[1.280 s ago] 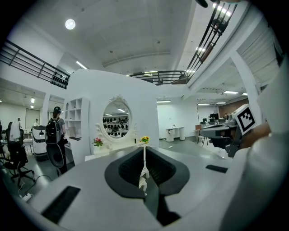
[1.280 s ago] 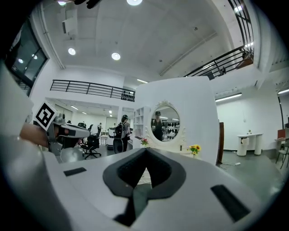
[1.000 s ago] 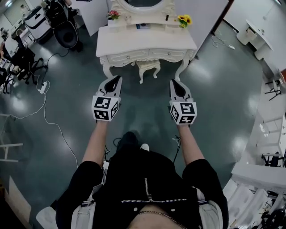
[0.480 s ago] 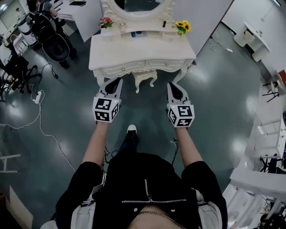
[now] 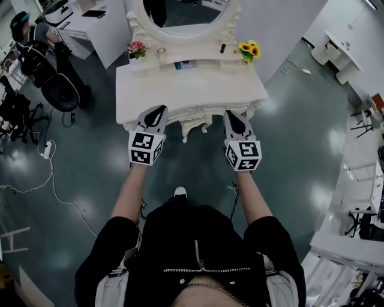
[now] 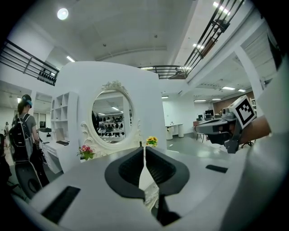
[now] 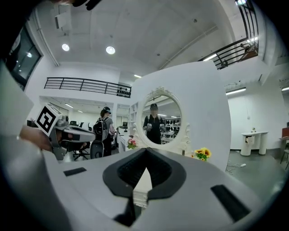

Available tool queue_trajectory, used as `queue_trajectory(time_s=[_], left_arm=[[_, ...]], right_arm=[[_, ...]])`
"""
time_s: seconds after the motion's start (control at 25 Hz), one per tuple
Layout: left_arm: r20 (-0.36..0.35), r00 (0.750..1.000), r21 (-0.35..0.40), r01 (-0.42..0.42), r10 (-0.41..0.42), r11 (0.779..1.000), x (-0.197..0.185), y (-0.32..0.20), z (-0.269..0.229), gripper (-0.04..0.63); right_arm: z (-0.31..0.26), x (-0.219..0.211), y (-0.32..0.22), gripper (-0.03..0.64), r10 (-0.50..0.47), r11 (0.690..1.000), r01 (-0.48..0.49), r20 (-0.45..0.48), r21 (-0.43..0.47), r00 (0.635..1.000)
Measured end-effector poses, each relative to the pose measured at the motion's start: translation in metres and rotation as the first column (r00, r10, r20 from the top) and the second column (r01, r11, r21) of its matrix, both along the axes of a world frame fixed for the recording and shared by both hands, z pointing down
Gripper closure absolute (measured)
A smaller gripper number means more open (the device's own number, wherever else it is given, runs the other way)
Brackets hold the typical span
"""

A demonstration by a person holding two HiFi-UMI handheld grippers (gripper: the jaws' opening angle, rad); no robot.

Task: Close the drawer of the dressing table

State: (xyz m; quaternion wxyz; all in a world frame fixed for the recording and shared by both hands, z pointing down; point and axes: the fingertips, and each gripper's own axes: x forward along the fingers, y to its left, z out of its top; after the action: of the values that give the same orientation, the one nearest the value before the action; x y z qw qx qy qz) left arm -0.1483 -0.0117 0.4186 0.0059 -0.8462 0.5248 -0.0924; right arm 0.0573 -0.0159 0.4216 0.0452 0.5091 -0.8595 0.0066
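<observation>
Glossy grey-green floor (image 5: 300, 120) spreads on every side of the white bench (image 5: 198, 90), which stands against a white panel, with an oval mirror (image 5: 180, 12) at its back, pink flowers (image 5: 137, 47) at its back left corner and yellow flowers (image 5: 248, 49) at its back right. We stand squarely before the bench's front edge, which runs from side to side across our line of reach. The drawer belongs in the carved front under that edge. From the head view the bench top overhangs it, so we cannot tell which drawer stands out or how far. The left tongs (image 5: 159, 109) lie at the front edge left of the bench's middle and the right tongs (image 5: 230, 113) at the same edge right of its middle. Neither looks clearly nearer the bench. Both pairs of tongs are pressed together with nothing between them, as each gripper view shows: only the bench top and mirror sit beyond the closed tips. Both arms reach forward, nearly straight and parallel, the tongs pointing about level at the bench front, marker cubes upward. We judge that the push must go straight away from us, square to the front edge, so the drawer slides in without skewing, and whichever tongs face the drawer front should take it.
</observation>
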Motion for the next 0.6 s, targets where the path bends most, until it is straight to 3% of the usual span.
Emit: queue_trajectory(time_s=[0.6], left_arm=[[-0.005,1.0,-0.019,0.015,-0.015,1.0,-0.022,-0.13,0.011,0.565]], right_arm=[[0.011,-0.025,-0.139,0.612,-0.024,1.0,0.025,0.01,-0.009,1.0]])
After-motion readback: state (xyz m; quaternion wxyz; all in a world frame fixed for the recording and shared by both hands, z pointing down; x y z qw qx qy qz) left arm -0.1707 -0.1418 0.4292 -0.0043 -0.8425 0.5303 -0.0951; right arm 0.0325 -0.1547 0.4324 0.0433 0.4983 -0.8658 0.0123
